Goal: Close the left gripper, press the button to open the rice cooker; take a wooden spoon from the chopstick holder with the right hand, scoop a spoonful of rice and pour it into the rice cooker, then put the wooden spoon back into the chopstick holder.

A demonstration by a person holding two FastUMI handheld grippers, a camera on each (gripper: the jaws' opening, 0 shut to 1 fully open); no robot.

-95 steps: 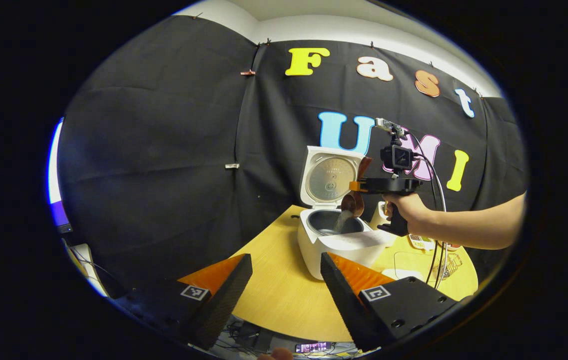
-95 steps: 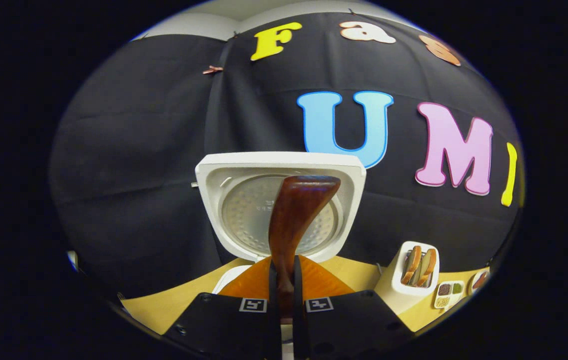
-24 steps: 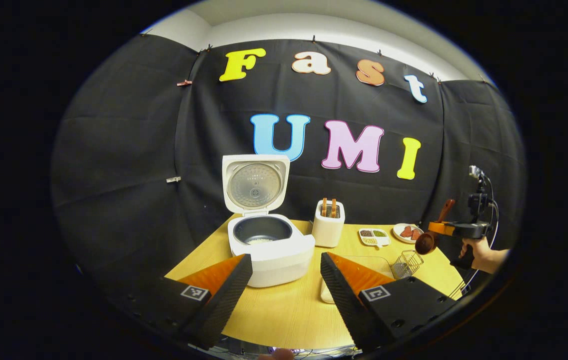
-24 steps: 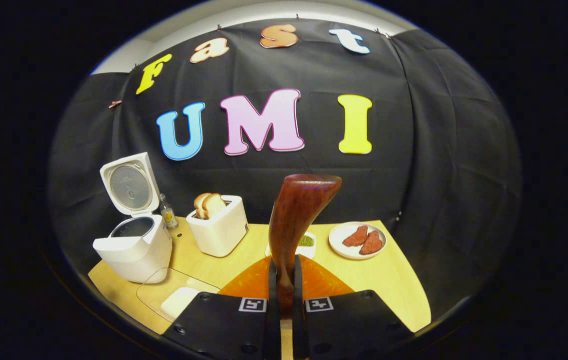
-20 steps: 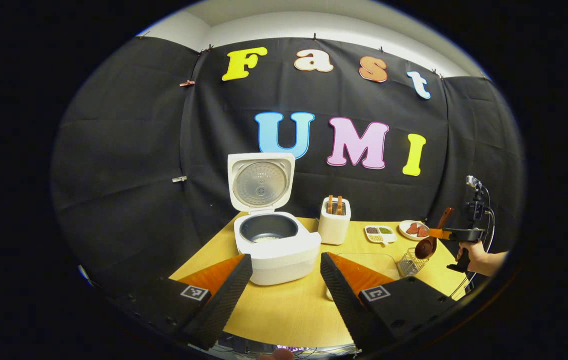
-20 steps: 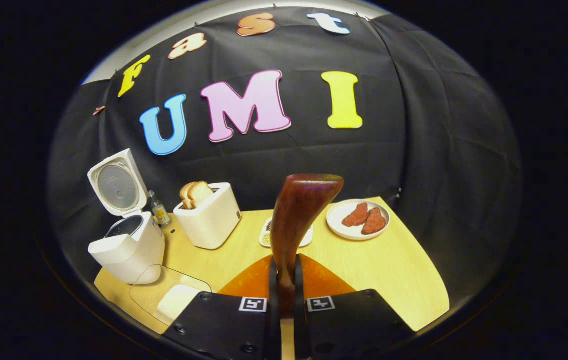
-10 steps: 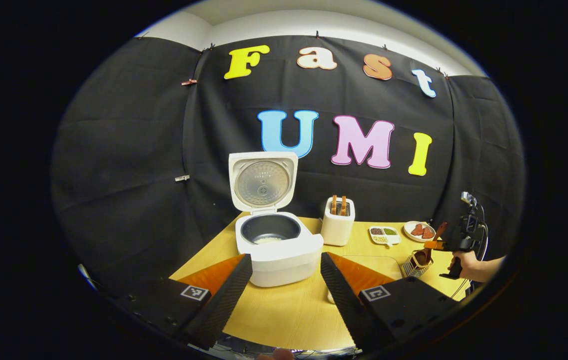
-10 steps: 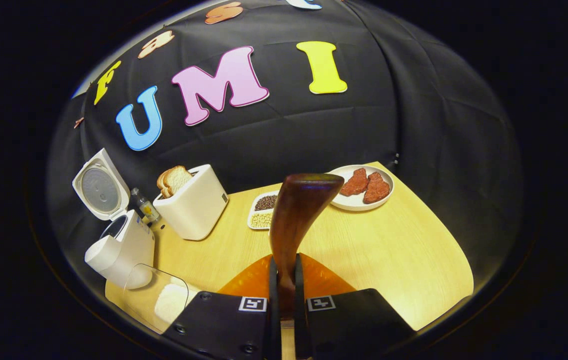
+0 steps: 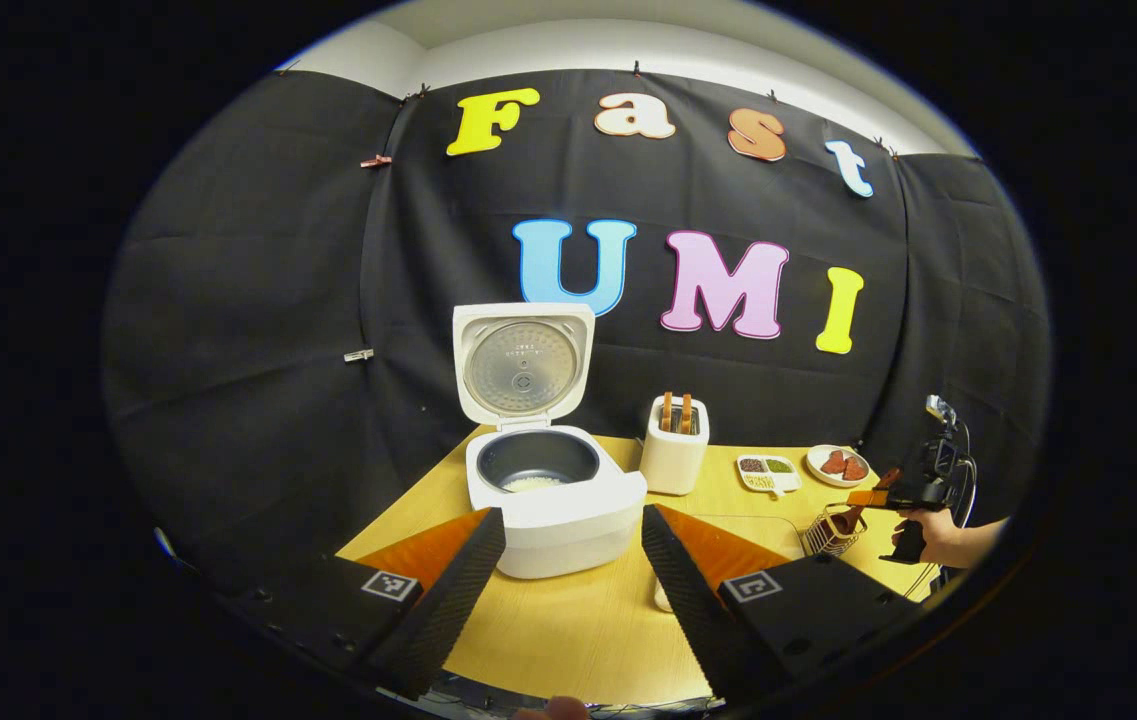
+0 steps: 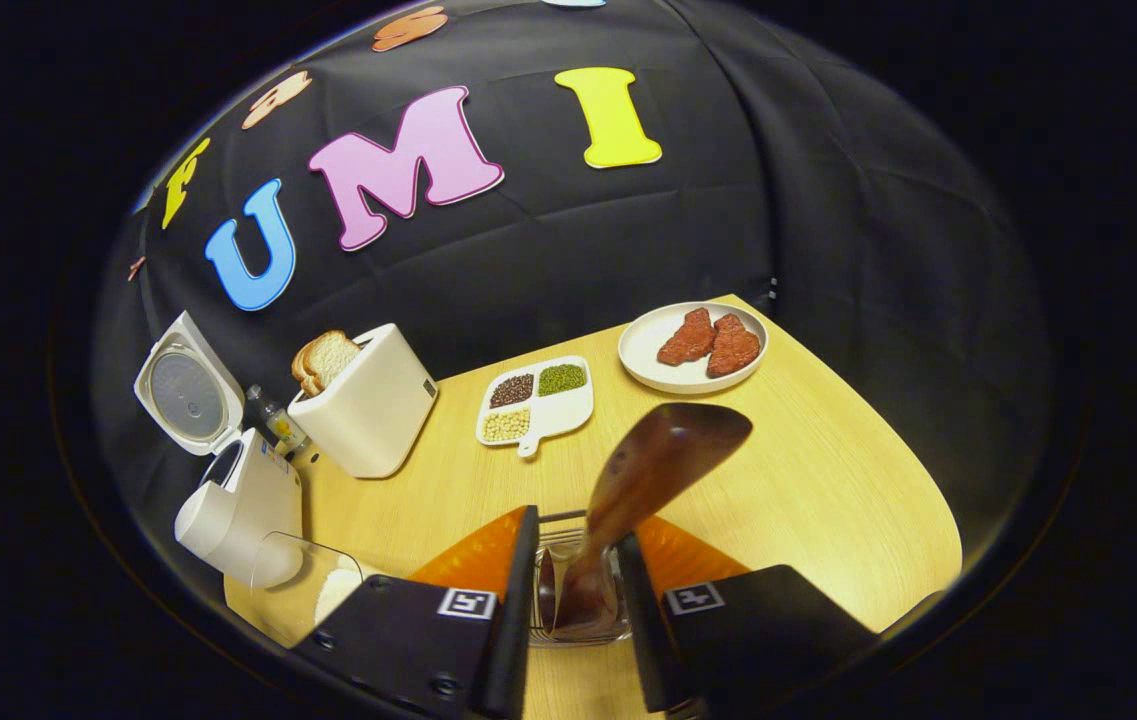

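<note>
right gripper (image 10: 573, 575): we have just parted our fingers, freeing the wooden spoon (image 10: 643, 480) | spoon stands between them, bowl down in the chopstick holder (image 10: 568, 625), leaning right | left gripper (image 9: 568, 560) idle, spread | beyond, rice cooker (image 9: 550, 490) open, rice inside | return looks done

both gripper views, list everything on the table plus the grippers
rice cooker: one, white, lid up, table's left end
toaster: one, white, bread slices in its slots, right of the cooker
small bottle: one, between cooker and toaster
divided dish: one, white, dark, green and pale grains
plate: one, white, two red pieces
clear container: one, rice inside, in front of the cooker
chopstick holder: one, wire
wooden spoon: one, brown, bowl down in the holder
table: one, light wood
left gripper: jaws open
right gripper: jaws apart around the spoon
hand: holds the right gripper
</note>
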